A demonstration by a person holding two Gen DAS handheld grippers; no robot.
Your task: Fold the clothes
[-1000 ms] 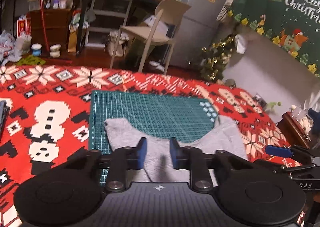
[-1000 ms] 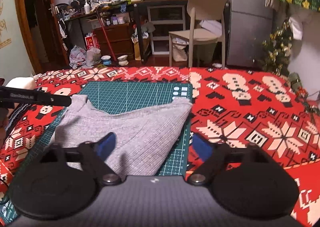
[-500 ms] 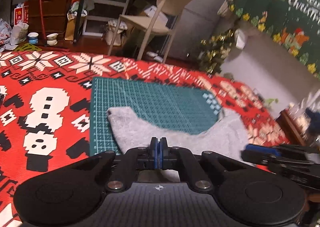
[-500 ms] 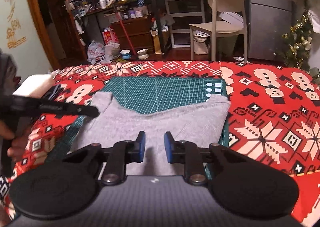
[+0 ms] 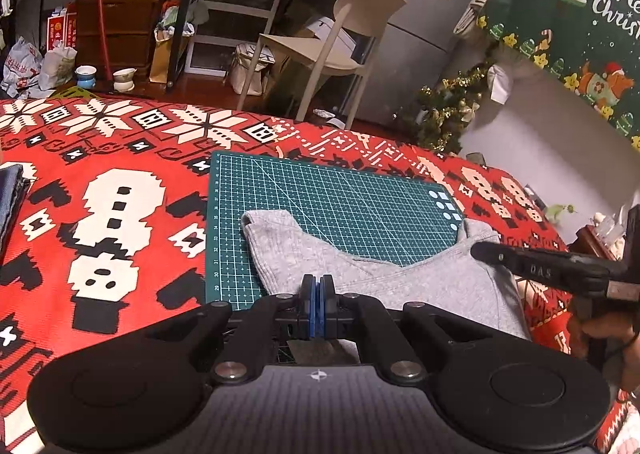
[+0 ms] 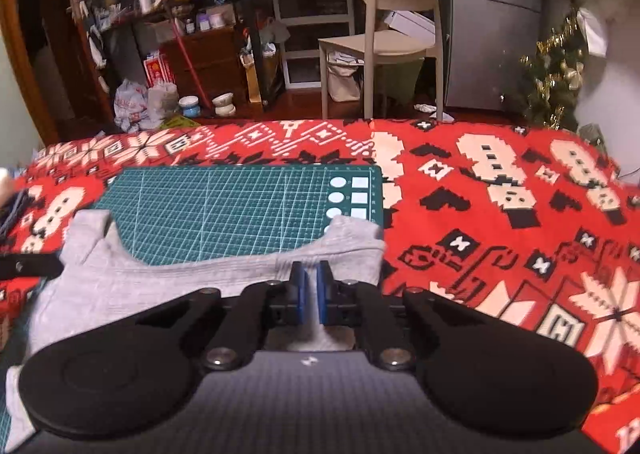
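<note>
Both grippers differ from a second ago: my left gripper (image 5: 319, 304), then parted, now has its blue pads pressed together at the near edge of the grey ribbed knit garment (image 5: 420, 282), and my right gripper (image 6: 309, 296), then wide apart, has narrowed to a slim gap over that cloth. Legible writing: "Mer… Chris…" on the green Christmas wall hanging (image 5: 576, 13). Garment lies flat, partly on the green gridded cutting mat (image 5: 340, 197), on the red snowman-patterned cover (image 5: 100, 181).
</note>
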